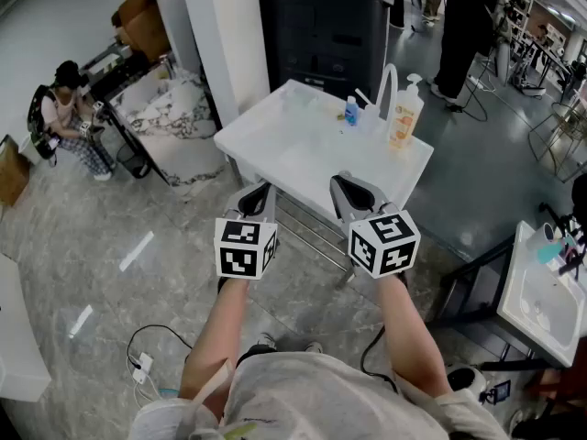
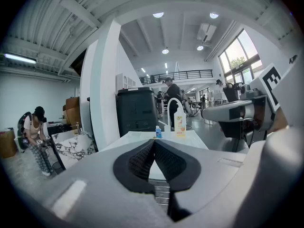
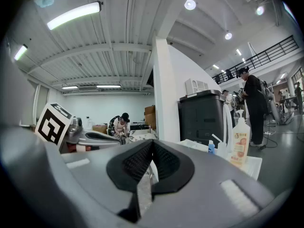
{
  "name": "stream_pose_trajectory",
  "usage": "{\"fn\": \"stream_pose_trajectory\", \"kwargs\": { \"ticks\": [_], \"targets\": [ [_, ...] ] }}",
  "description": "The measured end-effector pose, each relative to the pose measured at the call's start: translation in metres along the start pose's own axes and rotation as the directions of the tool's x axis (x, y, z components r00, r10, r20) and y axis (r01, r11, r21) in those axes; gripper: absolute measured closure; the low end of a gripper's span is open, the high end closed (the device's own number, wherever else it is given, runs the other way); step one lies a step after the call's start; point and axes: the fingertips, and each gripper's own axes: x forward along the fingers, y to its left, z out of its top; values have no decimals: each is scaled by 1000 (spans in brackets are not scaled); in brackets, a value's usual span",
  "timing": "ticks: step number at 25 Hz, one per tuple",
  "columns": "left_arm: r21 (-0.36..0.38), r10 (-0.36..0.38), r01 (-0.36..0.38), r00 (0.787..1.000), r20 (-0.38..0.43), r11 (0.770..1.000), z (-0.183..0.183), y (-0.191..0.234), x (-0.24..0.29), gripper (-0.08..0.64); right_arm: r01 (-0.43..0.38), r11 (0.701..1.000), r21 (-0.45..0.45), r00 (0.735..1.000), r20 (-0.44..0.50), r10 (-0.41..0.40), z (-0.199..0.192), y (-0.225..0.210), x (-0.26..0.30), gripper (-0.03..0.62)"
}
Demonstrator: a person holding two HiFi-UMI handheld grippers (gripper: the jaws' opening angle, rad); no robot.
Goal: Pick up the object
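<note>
A small blue bottle (image 1: 351, 110) was seen standing at the far edge of the white table (image 1: 293, 149), just beside a faucet (image 1: 389, 79) and a pump bottle (image 1: 406, 115) (orange label). The left gripper (image 1: 256, 197) and right gripper (image 1: 354, 191) were held by the near edge, each closed completely on nothing.

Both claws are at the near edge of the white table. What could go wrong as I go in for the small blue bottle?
1. The left claw and right claw are both shut. Unopened, they would likely shove the small blue bottle, not grip it.
2. It stands close to the faucet and pump bottle, so a wide approach may topple the pump bottle.
</note>
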Motion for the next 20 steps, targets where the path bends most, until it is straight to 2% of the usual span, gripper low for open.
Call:
{"fn": "stream_pose_trajectory", "kwargs": {
  "ticks": [5,11,20],
  "targets": [
    [-3,4,-4,1000,-1,1000,1,3,0,562,-4,1000,-11,1000,6,4,2,1,1,588],
    [-2,6,-6,1000,-9,1000,-4,17,7,563,-6,1000,-8,1000,-4,6,-3,1,17,555],
    [-8,-20,20,1000,-3,1000,-1,68,51,563,30,999,-28,999,-21,-31,-1,-10,76,520]
  ]
}}
